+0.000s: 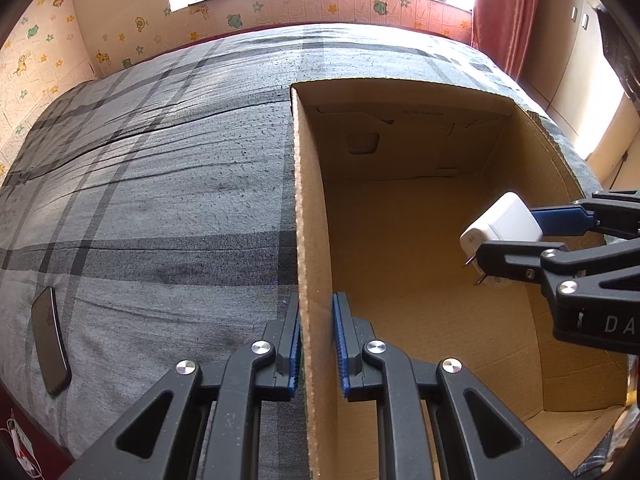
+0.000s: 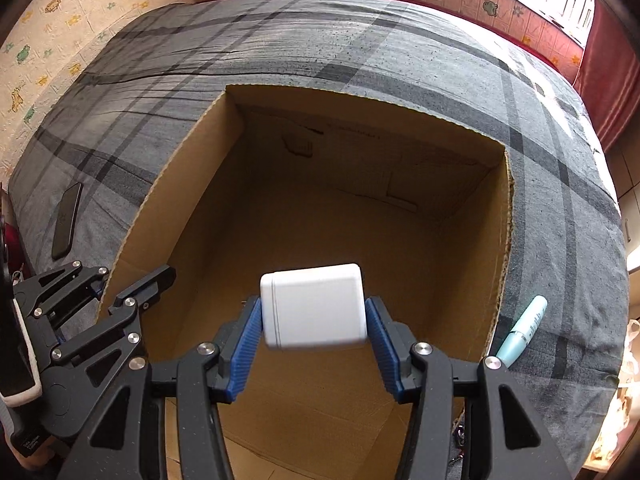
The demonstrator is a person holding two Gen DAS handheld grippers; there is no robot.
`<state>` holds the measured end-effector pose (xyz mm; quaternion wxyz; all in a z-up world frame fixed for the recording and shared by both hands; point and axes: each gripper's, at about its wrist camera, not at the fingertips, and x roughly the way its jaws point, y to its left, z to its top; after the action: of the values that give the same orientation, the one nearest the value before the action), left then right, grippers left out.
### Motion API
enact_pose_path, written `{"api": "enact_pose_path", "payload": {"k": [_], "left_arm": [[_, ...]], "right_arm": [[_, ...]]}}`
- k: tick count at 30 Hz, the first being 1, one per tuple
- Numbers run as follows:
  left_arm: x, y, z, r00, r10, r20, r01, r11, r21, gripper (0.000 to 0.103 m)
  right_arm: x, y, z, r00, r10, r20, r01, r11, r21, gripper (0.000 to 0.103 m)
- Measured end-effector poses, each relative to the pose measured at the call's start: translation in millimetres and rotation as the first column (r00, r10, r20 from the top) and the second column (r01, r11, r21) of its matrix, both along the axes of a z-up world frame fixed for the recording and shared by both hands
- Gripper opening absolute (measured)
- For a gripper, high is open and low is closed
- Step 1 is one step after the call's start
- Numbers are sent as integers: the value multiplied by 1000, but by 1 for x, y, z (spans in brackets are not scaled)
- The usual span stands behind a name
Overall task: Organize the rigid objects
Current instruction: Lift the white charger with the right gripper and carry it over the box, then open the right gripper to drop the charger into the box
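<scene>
An open cardboard box (image 1: 308, 200) (image 2: 168, 184) stands on the grey plaid bed. My left gripper (image 1: 316, 344) (image 2: 132, 284) is shut on the box's left wall, one finger inside and one outside. My right gripper (image 2: 314, 320) (image 1: 516, 232) is shut on a white plug charger (image 2: 314, 306) (image 1: 500, 222) and holds it in the air above the box's bare floor. The charger's two metal prongs point down and left in the left wrist view.
A dark phone (image 1: 50, 340) (image 2: 67, 220) lies on the bed left of the box. A light blue tube (image 2: 522, 330) lies on the bed right of the box. A patterned wall, a window and a red curtain (image 1: 500, 12) are beyond the bed.
</scene>
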<state>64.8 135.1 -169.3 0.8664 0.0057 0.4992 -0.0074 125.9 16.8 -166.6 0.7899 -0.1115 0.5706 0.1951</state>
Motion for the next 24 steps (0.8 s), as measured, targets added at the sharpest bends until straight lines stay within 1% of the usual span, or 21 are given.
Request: {"api": "enact_pose_path", "payload": {"k": [3, 11, 21, 24], "left_arm": [[0, 0, 0, 1000, 0, 0, 0, 1000, 1, 16], [0, 0, 0, 1000, 1, -1, -1, 1000, 0, 16], [1, 0, -1, 1000, 0, -2, 0, 1000, 4, 16], [1, 0, -1, 1000, -1, -3, 1, 1000, 6, 16]], "right_arm": [[4, 5, -12, 999, 4, -35, -4, 1000, -5, 56], [10, 10, -38, 996, -2, -89, -2, 999, -39, 56], [11, 14, -56, 993, 14, -120, -21, 998, -65, 57], [11, 13, -55, 993, 12, -114, -18, 998, -56, 57]]}}
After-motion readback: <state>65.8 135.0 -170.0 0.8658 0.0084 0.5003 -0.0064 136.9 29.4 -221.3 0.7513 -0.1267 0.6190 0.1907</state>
